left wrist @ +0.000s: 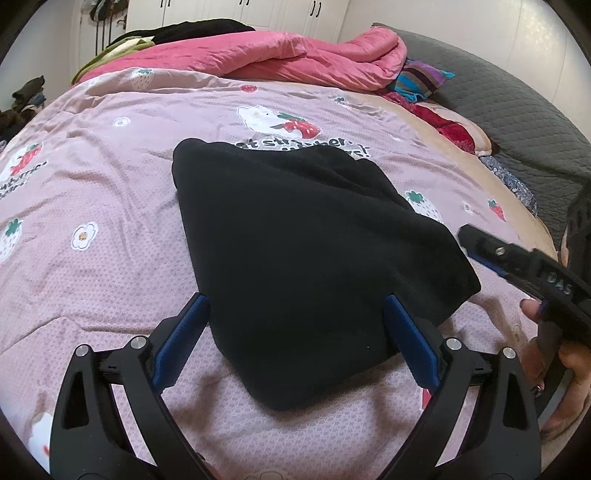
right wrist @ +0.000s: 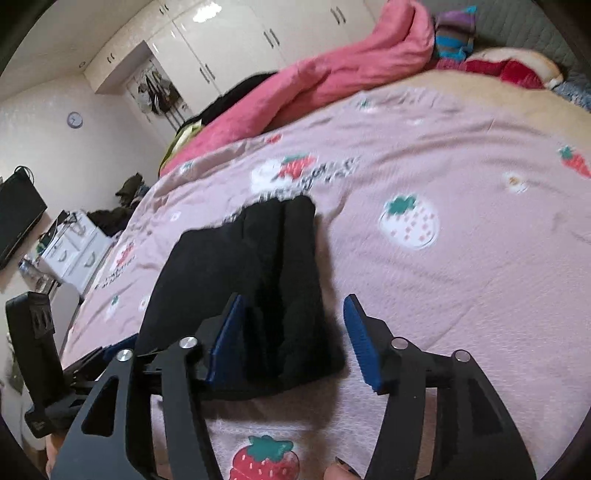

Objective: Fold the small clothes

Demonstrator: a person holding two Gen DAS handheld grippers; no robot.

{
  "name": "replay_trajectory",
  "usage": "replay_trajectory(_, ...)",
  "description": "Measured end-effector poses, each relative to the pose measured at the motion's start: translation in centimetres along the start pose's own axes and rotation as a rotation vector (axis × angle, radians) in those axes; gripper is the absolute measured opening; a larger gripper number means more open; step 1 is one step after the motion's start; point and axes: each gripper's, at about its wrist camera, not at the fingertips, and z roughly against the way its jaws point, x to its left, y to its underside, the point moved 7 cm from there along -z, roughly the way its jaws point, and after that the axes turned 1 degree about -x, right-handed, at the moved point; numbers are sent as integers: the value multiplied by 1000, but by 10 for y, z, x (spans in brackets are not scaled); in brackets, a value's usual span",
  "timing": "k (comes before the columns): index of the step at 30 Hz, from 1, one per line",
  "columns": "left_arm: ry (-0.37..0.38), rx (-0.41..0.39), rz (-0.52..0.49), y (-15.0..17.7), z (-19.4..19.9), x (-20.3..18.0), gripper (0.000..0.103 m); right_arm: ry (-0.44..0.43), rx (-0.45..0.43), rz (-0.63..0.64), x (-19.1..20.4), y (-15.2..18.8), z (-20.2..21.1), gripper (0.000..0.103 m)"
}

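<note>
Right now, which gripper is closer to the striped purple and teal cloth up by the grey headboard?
Right. The right gripper sits at the black folded garment on the side toward the striped cloth; the left gripper straddles the garment's opposite, farther side.

1. The left wrist camera sat close above the bed [left wrist: 110,206], tilted down along its own fingers [left wrist: 410,343] toward the wardrobe [left wrist: 280,11].
2. The right wrist camera looked from nearby on the right, tilted down and rolled, with the room's left wall in view.
3. Both views shared the black cloth [left wrist: 295,258] [right wrist: 240,277], the pink quilt [left wrist: 295,55] [right wrist: 332,74] and the wardrobe [right wrist: 240,37].
</note>
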Motion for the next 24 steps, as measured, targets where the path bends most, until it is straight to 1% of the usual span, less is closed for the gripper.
replay_trajectory(1, 4, -2, 1, 0, 1, -1, 89, 1, -16, 0, 0, -1, 4, 69)
replay_trajectory(6, 7, -27, -2, -1, 15, -2, 89, 28, -107, 27, 3, -3, 29, 91)
replay_trajectory(8, 13, -42, 8, -1, 22, -2, 93, 43, -156, 44, 6, -3, 42, 97)
replay_trajectory(13, 12, -80, 14, 1, 42, -3, 93, 49, -248, 86, 15, 1, 72, 98)
replay_trajectory(16, -5, -113, 9, 6, 58, -6, 94, 32, -275, 92, 20, 8, 88, 98)
replay_trajectory(18, 1, -129, 7, 10, 68, -10, 94, 31, -293, 101, 24, 15, 99, 98)
replay_trajectory(20, 5, -145, 7, 15, 77, -13, 94, 38, -304, 117, 27, 19, 108, 99)
replay_trajectory(24, -11, -170, 3, 29, 93, -17, 94, 76, -320, 173, 32, 33, 126, 99)
